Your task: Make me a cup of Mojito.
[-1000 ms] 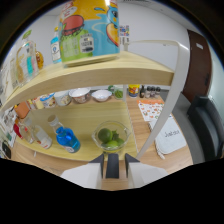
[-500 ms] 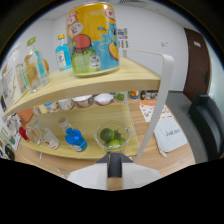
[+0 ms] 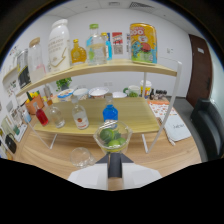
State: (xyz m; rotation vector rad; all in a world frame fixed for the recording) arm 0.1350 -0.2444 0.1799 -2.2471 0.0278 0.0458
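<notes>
1. Right in front of us: a clear glass bowl of limes (image 3: 112, 138), sitting just ahead of the gripper (image 3: 114, 170) on the wooden table (image 3: 165, 157).
2. Can we see the fingers? Only a dark central piece shows below the bowl, so whether they are spread or pressed together, I cannot tell.
3. Just beside the bowl on the table stands an empty clear glass (image 3: 81, 156) (upright, apart from the bowl).
4. Beyond the bowl, on the lower shelf (image 3: 135, 117): a blue bottle (image 3: 110, 112), a clear bottle with a label (image 3: 80, 117), a red bottle (image 3: 41, 116), and a row of small bowls (image 3: 97, 92) further back.
5. Up on the top shelf (image 3: 100, 68): a tall white bottle (image 3: 59, 46), a yellow bottle (image 3: 78, 53), a green-capped clear bottle (image 3: 95, 44), small cartons (image 3: 116, 43) and a big yellow can (image 3: 143, 43).
6. A white booklet (image 3: 176, 127) lies on the table near the shelf's white leg (image 3: 169, 106).
</notes>
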